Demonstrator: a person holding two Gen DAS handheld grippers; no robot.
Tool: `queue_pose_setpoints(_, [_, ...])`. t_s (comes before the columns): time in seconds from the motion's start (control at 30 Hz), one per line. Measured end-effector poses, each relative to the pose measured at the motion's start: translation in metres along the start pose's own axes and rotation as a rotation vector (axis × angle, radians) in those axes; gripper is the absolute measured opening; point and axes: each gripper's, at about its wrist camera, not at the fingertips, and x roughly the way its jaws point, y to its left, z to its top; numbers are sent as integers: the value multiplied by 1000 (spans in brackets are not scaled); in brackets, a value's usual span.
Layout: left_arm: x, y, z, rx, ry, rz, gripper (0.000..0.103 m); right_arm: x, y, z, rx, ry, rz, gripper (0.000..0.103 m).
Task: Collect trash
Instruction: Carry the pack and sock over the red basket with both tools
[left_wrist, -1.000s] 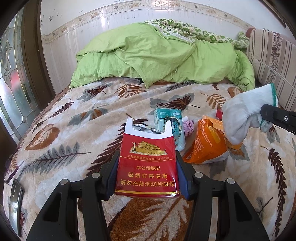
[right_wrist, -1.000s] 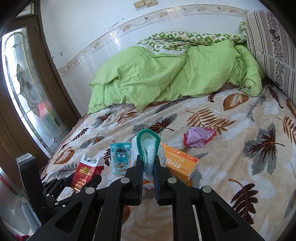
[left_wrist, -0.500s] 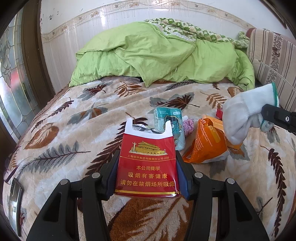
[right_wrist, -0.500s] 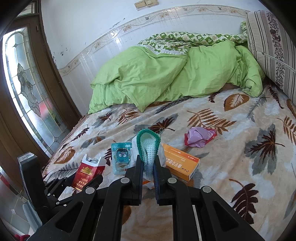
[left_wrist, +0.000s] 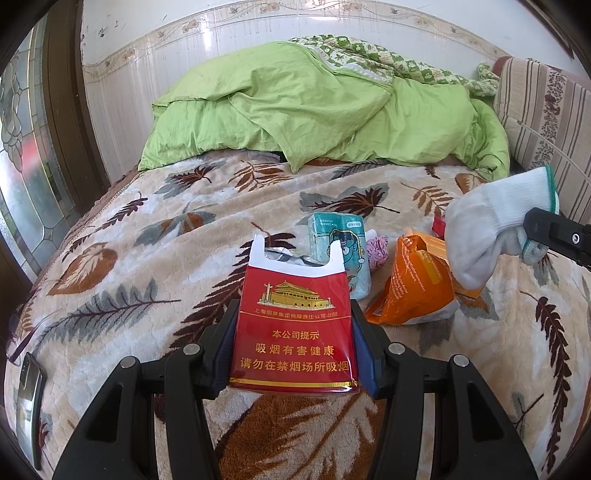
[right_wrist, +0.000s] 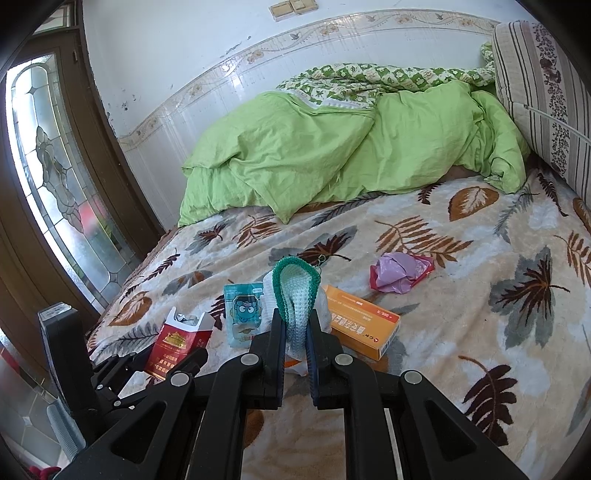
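The left gripper has its jaws part-way apart and clamped on the sides of a red cigarette pack, which stands upright between the blue pads with its torn white top open and crumpled foil showing; the right gripper has its jaws drawn close together and pinched on a white sock with a green cuff, the cuff rising above the fingertips and the rest hanging down over the bed; both are held above a fleece blanket printed with brown and grey leaves; just beyond the pack lies a teal tissue packet with a cartoon face, and beside it to the right an orange plastic bag resting against an orange box; a little further off lies a crumpled pink wrapper, apart from the rest; at the left edge of the blanket, near the window, a dark phone lies flat; at the far end a green quilt is heaped against the tiled wall, with a striped cushion standing at the right.
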Motion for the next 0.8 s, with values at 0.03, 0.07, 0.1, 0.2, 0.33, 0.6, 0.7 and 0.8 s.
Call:
queue_pose_setpoints(0.03, [0, 0, 1, -1, -1, 1, 53, 0, 0, 0, 0, 0, 0, 11])
queue_pose_setpoints(0.07, [0, 0, 1, -1, 0, 0, 53, 0, 0, 0, 1, 0, 1, 11])
queue_pose_setpoints(0.1, [0, 0, 1, -2, 1, -1, 53, 0, 0, 0, 1, 0, 0, 11])
queue_pose_setpoints(0.2, [0, 1, 2, -7, 1, -5, 53, -1, 1, 0, 7, -6, 2, 11])
queue_pose_setpoints(0.33, [-2, 0, -2, -26, 2, -27, 53, -8, 3, -2, 16, -13, -4, 11])
queue_pose_setpoints(0.6, [-44, -7, -15, -64, -7, -113, 53, -60, -3, -19, 93, -46, -2, 11])
queue_pose_setpoints(0.7, [-70, -17, -24, -52, -16, -147, 53, -94, -6, -38, 130, -54, 7, 11])
queue_pose_setpoints(0.8, [-99, -31, -35, -25, -27, -196, 53, -130, -13, -52, 158, -55, 6, 11])
